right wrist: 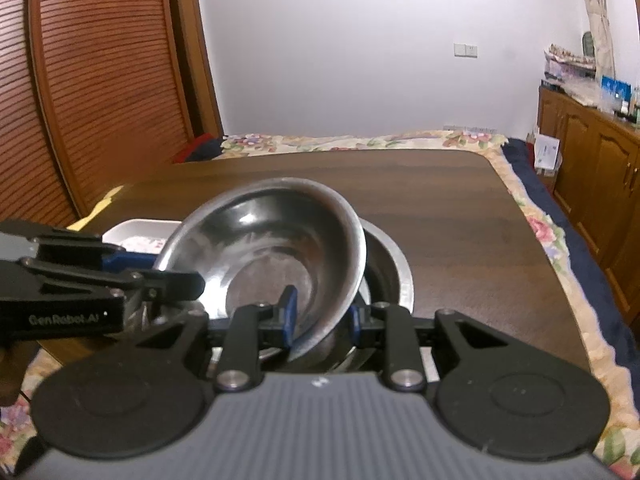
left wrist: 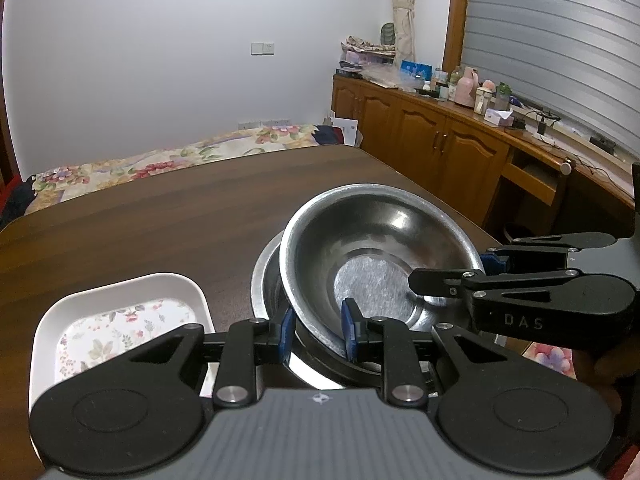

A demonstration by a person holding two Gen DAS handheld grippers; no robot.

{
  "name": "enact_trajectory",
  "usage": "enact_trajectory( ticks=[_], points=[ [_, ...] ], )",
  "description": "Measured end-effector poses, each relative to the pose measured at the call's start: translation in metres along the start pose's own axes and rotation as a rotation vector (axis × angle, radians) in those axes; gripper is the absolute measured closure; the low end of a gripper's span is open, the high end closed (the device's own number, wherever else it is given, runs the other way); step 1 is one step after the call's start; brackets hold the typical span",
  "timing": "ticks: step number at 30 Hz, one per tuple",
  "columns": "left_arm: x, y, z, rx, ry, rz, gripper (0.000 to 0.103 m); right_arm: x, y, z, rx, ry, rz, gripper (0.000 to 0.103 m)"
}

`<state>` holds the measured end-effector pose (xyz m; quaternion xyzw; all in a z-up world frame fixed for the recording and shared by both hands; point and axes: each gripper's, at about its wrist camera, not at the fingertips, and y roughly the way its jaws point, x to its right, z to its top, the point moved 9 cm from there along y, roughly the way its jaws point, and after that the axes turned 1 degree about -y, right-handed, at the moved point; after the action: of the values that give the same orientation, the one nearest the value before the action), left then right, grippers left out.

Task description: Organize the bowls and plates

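At lower centre, the left gripper [left wrist: 318,334] pinches the near rim of a tilted steel bowl [left wrist: 376,240], one blue pad inside the wall, one outside. The right gripper [right wrist: 322,316] clamps the same bowl's [right wrist: 276,232] rim likewise. The bowl leans inside a larger steel bowl [left wrist: 262,276] on the dark wooden table [left wrist: 160,208]; a white floral dish [left wrist: 120,316] sits lower left.

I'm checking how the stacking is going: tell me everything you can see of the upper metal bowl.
The upper metal bowl is round, shiny steel with a flat, dull bottom and a thin rolled rim. It sits tilted inside a lower metal bowl on the wooden table. The left gripper clamps its near rim, one pad inside and one outside; the right gripper clamps the rim on its own side likewise.
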<state>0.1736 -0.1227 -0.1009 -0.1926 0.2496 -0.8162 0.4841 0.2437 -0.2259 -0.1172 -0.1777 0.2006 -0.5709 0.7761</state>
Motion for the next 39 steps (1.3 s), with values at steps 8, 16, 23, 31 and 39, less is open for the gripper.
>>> enact_trajectory(
  ticks=[8, 16, 23, 31, 39],
  points=[
    [0.001, 0.002, -0.002, 0.012, 0.002, 0.011, 0.078, 0.007, 0.002, -0.001, 0.018, 0.005, -0.005, 0.075],
    [0.0, 0.003, -0.005, 0.005, -0.002, 0.008, 0.078, 0.014, -0.002, 0.005, 0.037, 0.021, -0.015, 0.068],
    [0.0, 0.001, -0.002, 0.013, -0.016, 0.003, 0.078, 0.016, -0.004, 0.007, 0.058, 0.045, 0.001, 0.068],
    [-0.001, -0.013, 0.007, 0.063, -0.027, 0.002, 0.077, 0.021, -0.009, 0.011, 0.09, 0.066, 0.009, 0.068],
    [-0.009, -0.03, 0.013, 0.183, -0.052, 0.064, 0.034, 0.031, -0.02, 0.011, 0.165, 0.085, -0.019, 0.051]
  ],
)
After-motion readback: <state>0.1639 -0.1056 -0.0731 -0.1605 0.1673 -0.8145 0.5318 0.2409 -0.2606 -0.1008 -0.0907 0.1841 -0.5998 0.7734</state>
